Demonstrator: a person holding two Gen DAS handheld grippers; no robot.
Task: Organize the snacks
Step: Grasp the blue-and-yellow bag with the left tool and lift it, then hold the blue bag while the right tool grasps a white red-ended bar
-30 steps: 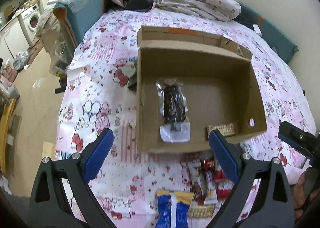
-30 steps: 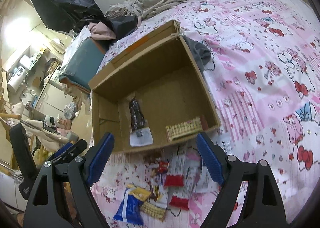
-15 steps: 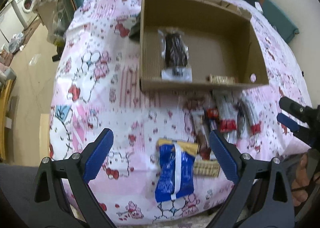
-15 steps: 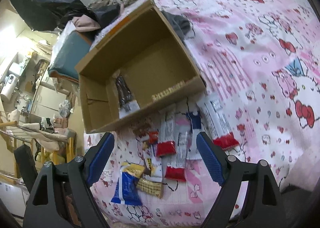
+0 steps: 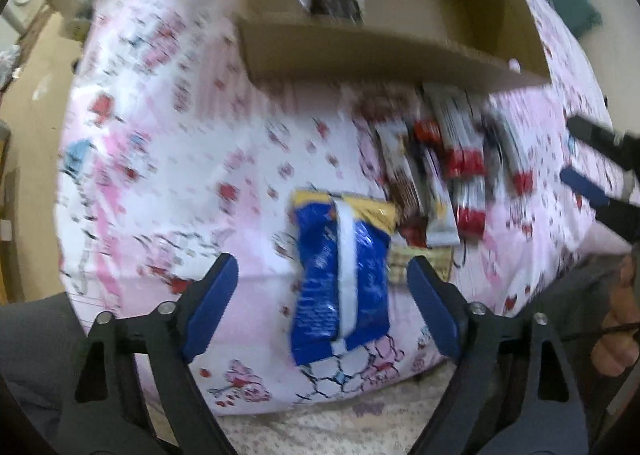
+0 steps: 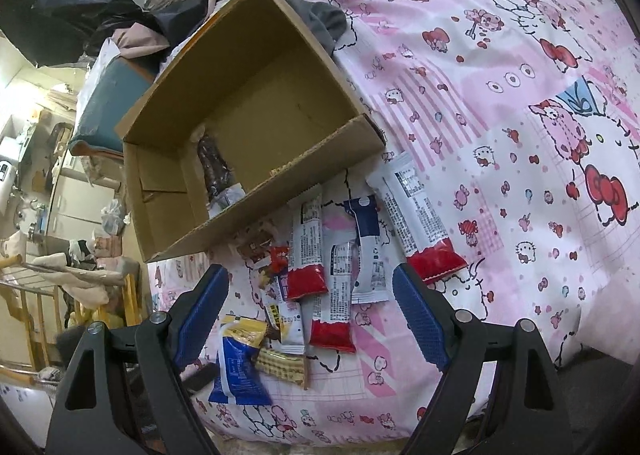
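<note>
Pink bed (image 5: pixel 168 159), near edge: blue snack bag (image 5: pixel 344 279) lies lengthwise between the left tongs (image 5: pixel 322 287), just narrowing but untouching; right tongs (image 6: pixel 310 291) released.

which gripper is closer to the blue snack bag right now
Left. The left gripper hangs right over the blue snack bag, open jaws straddling it. The right gripper, also open, is over the red-ended packets beside it.

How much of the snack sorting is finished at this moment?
Only started. The cardboard box holds one dark wrapped snack and a wafer pack. Nothing is gripped: the left gripper, jaws just narrowing, frames the blue packet; the right gripper is open. The red-tipped sticks remain on the bedsheet.
</note>
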